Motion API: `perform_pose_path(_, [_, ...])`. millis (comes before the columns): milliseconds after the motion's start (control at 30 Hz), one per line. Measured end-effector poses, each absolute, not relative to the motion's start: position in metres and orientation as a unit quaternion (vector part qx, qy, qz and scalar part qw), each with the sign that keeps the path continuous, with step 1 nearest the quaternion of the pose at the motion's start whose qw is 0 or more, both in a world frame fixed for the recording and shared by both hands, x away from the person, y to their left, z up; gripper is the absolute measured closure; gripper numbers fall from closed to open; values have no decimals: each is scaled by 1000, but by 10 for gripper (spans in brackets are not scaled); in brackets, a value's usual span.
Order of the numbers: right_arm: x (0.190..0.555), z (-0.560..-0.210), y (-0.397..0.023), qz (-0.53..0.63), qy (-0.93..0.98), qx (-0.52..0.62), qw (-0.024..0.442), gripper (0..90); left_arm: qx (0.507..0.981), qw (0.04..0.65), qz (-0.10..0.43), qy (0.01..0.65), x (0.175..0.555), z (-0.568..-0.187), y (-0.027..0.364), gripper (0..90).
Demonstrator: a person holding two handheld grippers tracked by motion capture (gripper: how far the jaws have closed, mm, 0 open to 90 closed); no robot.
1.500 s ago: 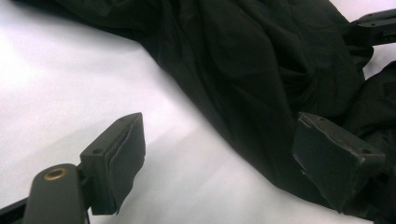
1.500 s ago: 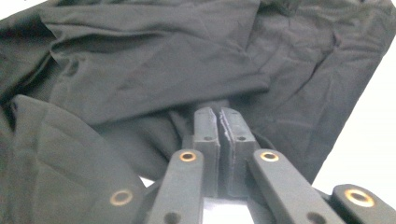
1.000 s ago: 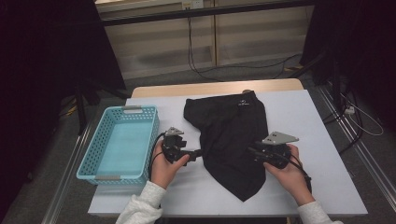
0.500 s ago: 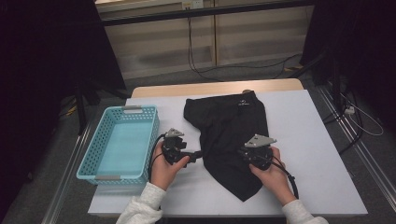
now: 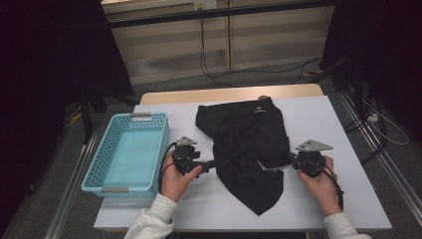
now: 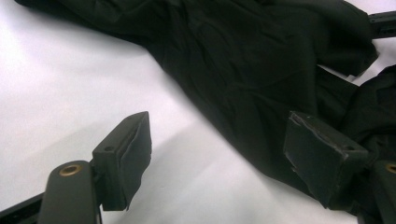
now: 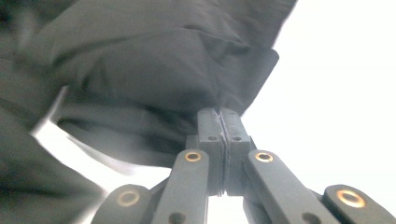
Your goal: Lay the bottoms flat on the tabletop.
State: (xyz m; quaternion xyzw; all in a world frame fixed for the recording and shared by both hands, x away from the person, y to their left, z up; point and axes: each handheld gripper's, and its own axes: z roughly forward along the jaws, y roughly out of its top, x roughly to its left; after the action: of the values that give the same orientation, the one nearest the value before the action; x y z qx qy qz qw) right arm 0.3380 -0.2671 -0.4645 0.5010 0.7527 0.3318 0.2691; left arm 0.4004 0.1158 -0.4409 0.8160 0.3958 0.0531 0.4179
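Note:
A black garment (image 5: 246, 144) lies spread across the middle of the white table (image 5: 343, 129), with a small white logo near its far edge. My left gripper (image 5: 211, 163) rests at the garment's left edge. In the left gripper view it (image 6: 224, 149) stands open, with one pad over the dark cloth (image 6: 243, 70) and the other over bare table. My right gripper (image 5: 290, 158) is at the garment's right edge. The right gripper view shows it (image 7: 219, 121) shut, with a fold of the black fabric (image 7: 140, 60) pinched at its tips.
A light blue plastic basket (image 5: 127, 154) stands at the table's left side, just left of my left hand. Cables run over the floor beyond the table's far edge. Bare white table lies to the right of my right hand and along the front edge.
My right gripper went left onto the garment, closed on its edge, then drew back to the right with the fabric. The left gripper has stayed in place.

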Motion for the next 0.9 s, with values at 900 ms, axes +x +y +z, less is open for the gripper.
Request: perform_pose_path(900, [328, -442, -202, 388, 790, 407, 244, 544, 818, 415, 53, 395, 398, -440, 118, 223])
